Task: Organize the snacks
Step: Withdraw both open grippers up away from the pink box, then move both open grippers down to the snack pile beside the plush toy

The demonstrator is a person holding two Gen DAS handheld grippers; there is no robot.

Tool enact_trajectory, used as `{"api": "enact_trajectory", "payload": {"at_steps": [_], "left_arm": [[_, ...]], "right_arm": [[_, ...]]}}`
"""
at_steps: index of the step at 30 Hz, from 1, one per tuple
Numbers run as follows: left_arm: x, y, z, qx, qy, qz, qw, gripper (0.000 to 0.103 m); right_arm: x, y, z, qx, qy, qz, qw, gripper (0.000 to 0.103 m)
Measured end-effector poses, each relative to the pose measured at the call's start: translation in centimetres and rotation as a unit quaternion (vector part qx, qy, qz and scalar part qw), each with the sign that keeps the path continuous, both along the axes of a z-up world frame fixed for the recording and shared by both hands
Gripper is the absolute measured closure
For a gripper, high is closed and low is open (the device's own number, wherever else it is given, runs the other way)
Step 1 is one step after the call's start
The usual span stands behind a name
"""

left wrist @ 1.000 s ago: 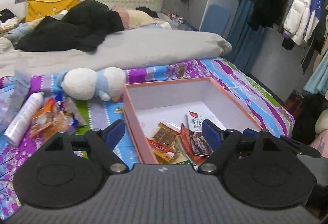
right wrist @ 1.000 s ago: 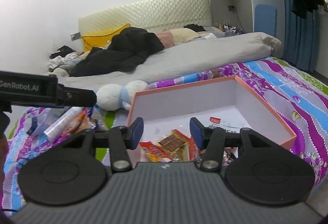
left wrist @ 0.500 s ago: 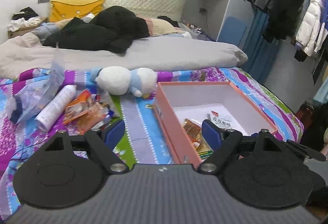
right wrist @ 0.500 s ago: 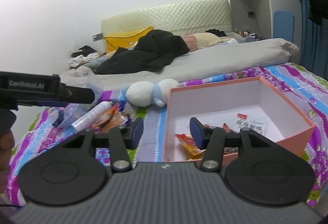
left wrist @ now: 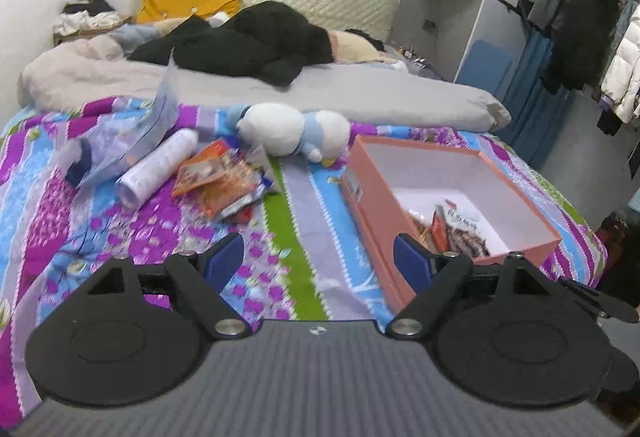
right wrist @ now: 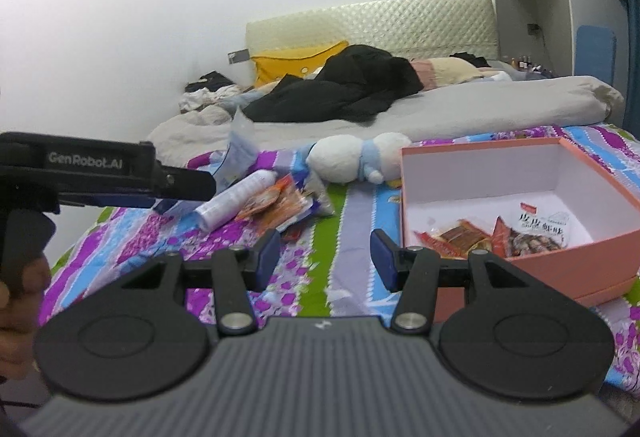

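Both views have swung from the pink box [left wrist: 452, 193] toward the loose snack packets [left wrist: 224, 183], now at 11 o'clock of the left gripper [left wrist: 319, 260]. Its fingers stand open, empty. The right gripper [right wrist: 325, 257] is half-open, empty. Next pickup is likely pending; several packets already lie boxed.

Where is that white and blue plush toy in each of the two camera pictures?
Left wrist view: plush toy lies above centre, left of the pink box, beyond the loose snack packets.
Right wrist view: plush toy sits at mid-height, right of centre, beside the box's far left corner.
Shared landmark: the yellow pillow at the headboard.
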State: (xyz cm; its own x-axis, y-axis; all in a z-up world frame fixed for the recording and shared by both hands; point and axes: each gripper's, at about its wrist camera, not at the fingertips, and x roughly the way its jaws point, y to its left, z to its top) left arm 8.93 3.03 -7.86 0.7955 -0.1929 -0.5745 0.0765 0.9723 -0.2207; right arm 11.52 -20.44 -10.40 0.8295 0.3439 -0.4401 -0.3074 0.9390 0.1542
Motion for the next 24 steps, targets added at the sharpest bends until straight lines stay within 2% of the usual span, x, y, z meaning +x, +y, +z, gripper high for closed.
{"api": "enact_trajectory", "payload": {"at_steps": [5, 10, 17, 24], "left_arm": [[-1.4, 1.8, -1.7, 0.008, 0.019, 0.016, 0.9997, 0.018], [-1.7, 3.5, -2.9, 0.001, 0.028, 0.035, 0.999, 0.018], [-0.3, 4.8, -4.4, -0.023, 0.029, 0.047, 0.9982, 0.018], [1.8, 6.5, -6.1, -0.026, 0.035, 0.047, 0.9979, 0.018]], "right_arm": [[-0.7, 1.2, -0.8, -0.011, 0.007, 0.017, 1.0, 0.051], [-0.7, 1.7, -1.3, -0.013, 0.018, 0.023, 0.999, 0.051], [0.0, 2.6, -1.9, -0.036, 0.024, 0.026, 0.999, 0.051], [1.5, 4.3, -2.7, -0.052, 0.028, 0.04, 0.997, 0.051]]}}
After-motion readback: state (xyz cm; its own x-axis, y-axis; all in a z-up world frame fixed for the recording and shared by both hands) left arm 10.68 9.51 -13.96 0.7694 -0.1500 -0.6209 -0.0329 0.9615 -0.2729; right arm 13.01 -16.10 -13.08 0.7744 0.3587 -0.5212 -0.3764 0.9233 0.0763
